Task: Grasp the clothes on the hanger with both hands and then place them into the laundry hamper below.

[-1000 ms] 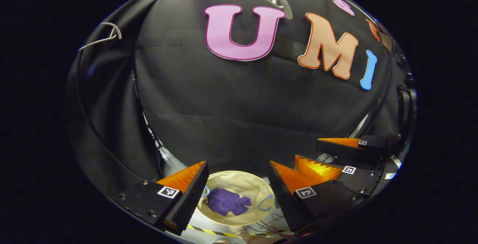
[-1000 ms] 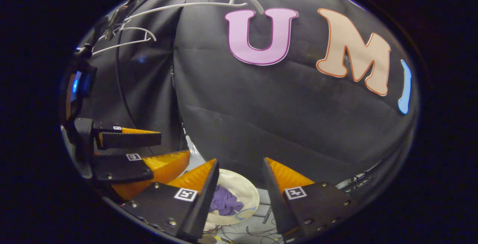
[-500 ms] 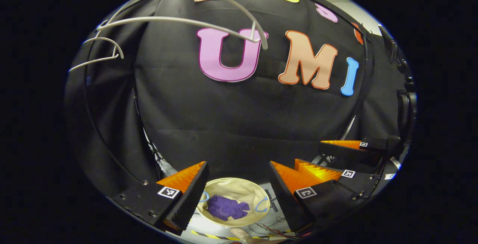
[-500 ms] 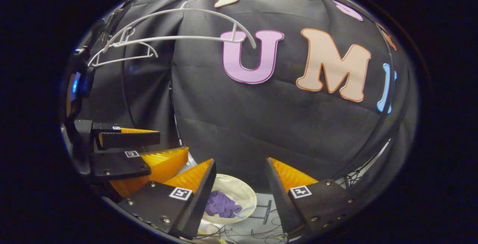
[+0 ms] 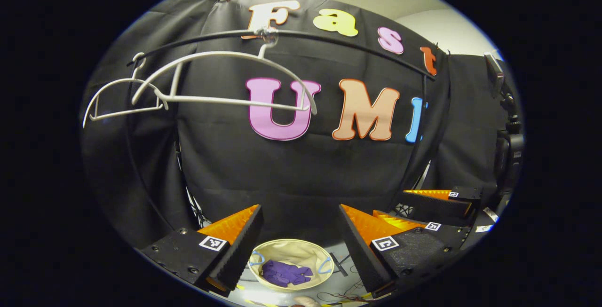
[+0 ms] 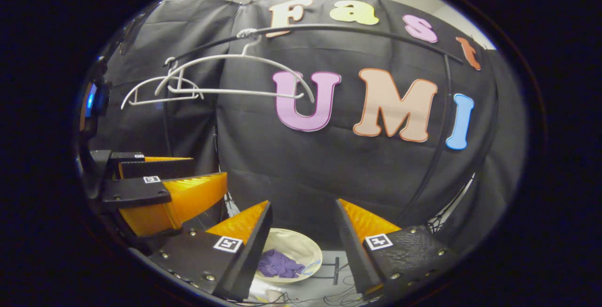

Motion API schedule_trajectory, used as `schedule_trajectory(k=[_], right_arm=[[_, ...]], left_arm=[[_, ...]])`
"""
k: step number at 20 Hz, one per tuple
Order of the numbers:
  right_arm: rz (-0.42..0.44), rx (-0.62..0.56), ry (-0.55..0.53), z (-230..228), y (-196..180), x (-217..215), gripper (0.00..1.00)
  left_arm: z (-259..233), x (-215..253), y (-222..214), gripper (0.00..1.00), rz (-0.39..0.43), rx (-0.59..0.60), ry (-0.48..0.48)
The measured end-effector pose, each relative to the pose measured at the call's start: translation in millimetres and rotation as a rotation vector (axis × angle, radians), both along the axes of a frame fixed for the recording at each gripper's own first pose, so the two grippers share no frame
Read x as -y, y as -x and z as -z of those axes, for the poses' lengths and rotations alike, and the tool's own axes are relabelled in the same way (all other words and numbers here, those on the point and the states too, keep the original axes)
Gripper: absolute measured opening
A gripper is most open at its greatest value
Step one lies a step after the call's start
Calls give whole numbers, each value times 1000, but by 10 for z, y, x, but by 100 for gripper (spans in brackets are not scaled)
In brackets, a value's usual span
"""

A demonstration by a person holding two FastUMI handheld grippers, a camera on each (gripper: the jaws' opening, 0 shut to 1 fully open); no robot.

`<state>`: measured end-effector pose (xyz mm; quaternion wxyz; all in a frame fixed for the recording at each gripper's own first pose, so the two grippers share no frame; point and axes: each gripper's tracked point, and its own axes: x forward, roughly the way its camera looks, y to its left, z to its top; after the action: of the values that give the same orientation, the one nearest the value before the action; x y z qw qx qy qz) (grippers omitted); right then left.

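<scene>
A purple garment (image 5: 284, 273) lies crumpled inside the cream laundry hamper (image 5: 294, 247) on the floor, seen between my left gripper's (image 5: 299, 207) open fingers. Nothing sits between them. In the right gripper view the same garment (image 6: 277, 264) and hamper (image 6: 303, 246) show below my right gripper (image 6: 303, 202), which is also open and holds nothing. Two bare white hangers (image 5: 225, 81) (image 6: 235, 72) hang from the black rail (image 5: 329, 39) high above. The right gripper (image 5: 390, 202) shows at the lower right of the left gripper view, and the left gripper (image 6: 209, 168) at the left of the right gripper view.
A camera on a stand (image 5: 508, 147) sits at the right edge. A device with a blue light (image 6: 91, 100) is mounted at the left. Loose cables (image 6: 329, 293) run over the floor beside the hamper.
Both views have tilted upward: the rail and hangers have dropped into full view and the hamper looks smaller and lower. Both grippers stay open, side by side.
</scene>
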<state>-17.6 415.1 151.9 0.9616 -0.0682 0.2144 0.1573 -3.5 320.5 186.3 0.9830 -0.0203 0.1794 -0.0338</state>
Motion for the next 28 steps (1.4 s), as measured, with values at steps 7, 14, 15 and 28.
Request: schedule_trajectory(k=[7,14,15,28], right_arm=[[70,103,-50,-736,417,187,80],[89,229,-111,-1420,616,501,89],[91,247,-121,-1505,628,566,86],[111,319,-168,-1966,777,1346,86]], left_arm=[[-641,-3,456,93,37,116,-30],[-1092,198,629,93,41,206,-44],[-1152,246,661,93,39,220,-50],[-1425,802,848,92,31,280,-71]])
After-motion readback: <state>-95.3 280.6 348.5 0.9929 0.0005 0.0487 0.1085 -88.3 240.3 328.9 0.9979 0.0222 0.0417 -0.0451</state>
